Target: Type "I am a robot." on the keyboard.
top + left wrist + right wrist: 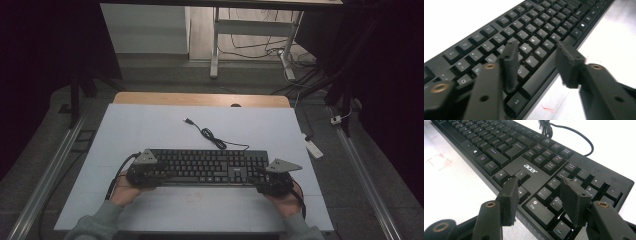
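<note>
A lab or test room. Dark curtains [45, 60] flank a white tabletop [150, 130]. Loose cables [260, 47] trail under a desk frame [216, 45].

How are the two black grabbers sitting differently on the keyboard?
The left gripper sits over the letter keys of the keyboard, while the right gripper sits over the number pad and arrow keys. The left gripper's jaws straddle the keyboard's near edge; the right gripper's jaws both hang over keys. Both have open jaws holding nothing, and a hand behind each.
</note>
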A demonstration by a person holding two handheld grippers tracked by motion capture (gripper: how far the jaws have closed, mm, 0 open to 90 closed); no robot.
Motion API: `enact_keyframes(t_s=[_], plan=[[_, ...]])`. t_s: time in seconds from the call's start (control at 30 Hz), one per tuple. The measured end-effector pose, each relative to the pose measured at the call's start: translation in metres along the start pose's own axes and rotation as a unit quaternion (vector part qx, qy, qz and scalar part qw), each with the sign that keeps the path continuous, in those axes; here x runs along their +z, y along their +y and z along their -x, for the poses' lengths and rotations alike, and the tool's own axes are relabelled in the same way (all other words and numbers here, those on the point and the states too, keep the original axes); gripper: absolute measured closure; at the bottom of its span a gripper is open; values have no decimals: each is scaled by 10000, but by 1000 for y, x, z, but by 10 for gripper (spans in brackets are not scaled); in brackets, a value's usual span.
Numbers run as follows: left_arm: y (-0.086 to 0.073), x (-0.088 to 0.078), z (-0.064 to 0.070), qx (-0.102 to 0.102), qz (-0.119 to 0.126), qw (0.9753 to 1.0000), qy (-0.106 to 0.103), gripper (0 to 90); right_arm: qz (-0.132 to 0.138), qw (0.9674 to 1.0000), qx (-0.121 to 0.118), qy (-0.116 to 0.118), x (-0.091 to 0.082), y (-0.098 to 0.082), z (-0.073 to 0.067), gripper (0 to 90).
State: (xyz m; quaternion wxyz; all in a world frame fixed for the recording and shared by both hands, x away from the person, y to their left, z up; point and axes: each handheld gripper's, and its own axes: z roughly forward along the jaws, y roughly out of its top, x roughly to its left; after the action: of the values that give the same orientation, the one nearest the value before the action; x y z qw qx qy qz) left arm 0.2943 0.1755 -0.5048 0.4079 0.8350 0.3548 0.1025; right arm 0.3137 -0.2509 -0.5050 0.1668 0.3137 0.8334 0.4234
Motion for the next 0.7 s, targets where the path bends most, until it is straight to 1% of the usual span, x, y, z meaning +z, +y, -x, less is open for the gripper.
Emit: enact_keyframes(t_s=[0.17,0.27,0.3,0.37,0.5,0.53,0.63,0.7], plan=[[1,5,5,146,-92,9998,-103,703,-16,10000,-3,-19,0,0,0,492],[1,7,6,208,-142,9995,-194,811,-15,10000,-2,-19,0,0,0,492],[2,8,7,228,-162,9994,-211,837,-25,10000,-5,-49,0,0,0,492],[2,10,9,274,-186,9992,-219,876,-16,10000,-4,-17,0,0,0,492],[3,13,11,292,-199,9992,-197,890,-15,10000,-2,-18,0,0,0,492],[2,14,11,298,-211,9992,-185,890,-25,10000,-8,-50,0,0,0,492],[1,18,13,342,-296,9988,-169,890,-29,10000,-10,-23,0,0,0,492],[1,21,13,318,-327,9988,-154,890,-27,10000,-7,-51,0,0,0,492]])
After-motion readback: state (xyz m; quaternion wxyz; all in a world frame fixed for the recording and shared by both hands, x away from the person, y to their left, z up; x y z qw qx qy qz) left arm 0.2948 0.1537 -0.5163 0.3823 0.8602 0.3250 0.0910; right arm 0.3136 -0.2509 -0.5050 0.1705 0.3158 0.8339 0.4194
